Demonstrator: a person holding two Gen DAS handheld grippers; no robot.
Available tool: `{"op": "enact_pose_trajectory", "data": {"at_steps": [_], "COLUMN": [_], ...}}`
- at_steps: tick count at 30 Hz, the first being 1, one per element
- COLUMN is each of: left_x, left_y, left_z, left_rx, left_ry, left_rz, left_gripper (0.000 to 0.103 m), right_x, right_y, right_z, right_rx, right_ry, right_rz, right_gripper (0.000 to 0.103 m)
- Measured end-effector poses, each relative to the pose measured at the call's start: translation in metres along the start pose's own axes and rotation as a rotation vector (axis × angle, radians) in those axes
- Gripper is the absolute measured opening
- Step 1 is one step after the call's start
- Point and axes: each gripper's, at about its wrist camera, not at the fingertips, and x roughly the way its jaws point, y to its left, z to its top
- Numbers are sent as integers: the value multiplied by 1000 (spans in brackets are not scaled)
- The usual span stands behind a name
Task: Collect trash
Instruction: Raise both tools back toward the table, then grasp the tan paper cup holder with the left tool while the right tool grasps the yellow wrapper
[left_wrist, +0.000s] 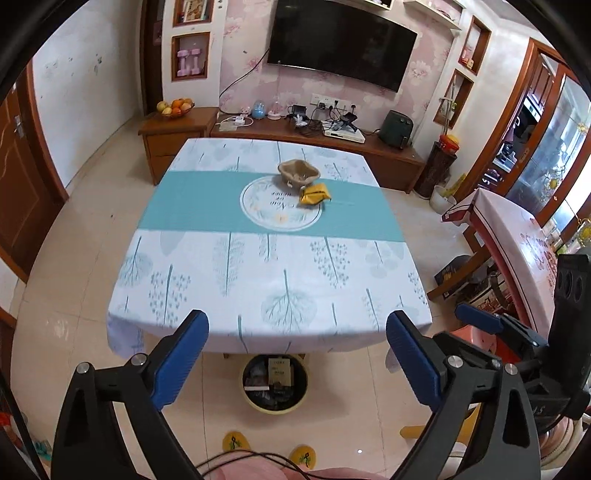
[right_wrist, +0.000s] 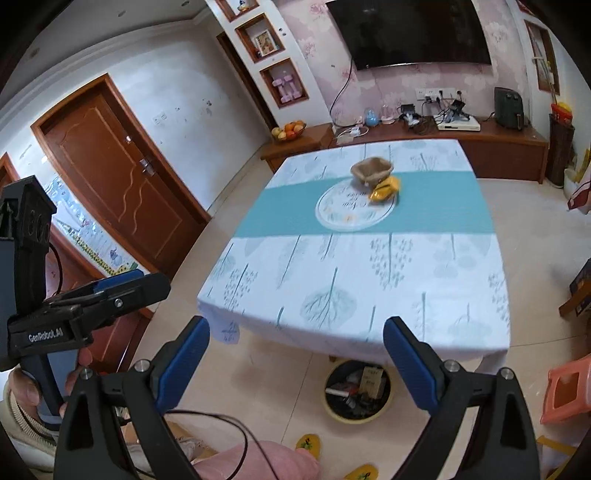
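On tree-print tablecloth, yellow wrapper beside crumpled brown paper, left tool and right tool both released

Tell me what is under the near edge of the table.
A round bin stands on the floor under the table, holding a brown box and dark scraps. Its far rim and anything deeper beneath are hidden by the hanging tablecloth.
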Motion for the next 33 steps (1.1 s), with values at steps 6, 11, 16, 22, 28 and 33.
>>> {"op": "enact_pose_trajectory", "data": {"at_steps": [6,11,16,22,28,33], "left_x": [35,85,167,288,402,465], "left_y": [4,19,45,68,74,72], "left_z": [54,119,195,262,285,283], "left_rx": [54,124,174,219,196,137], "left_ry": [9,15,81,210,347,430], "left_rz": [-3,-25,-84,-162,-233,-299], "left_gripper": [96,96,96,96,88,88], "right_x": [39,90,153,233,301,334], "right_y": [-27,-53,-87,-131,-172,-192], "right_z": [45,89,140,181,194,187], "right_rx": [51,133,276,413,531,607], "right_ry": [5,22,23,60,84,94], "right_rz": [-47,-77,-155,-237,-307,-302], "right_gripper": [96,86,82,81,78,66]}}
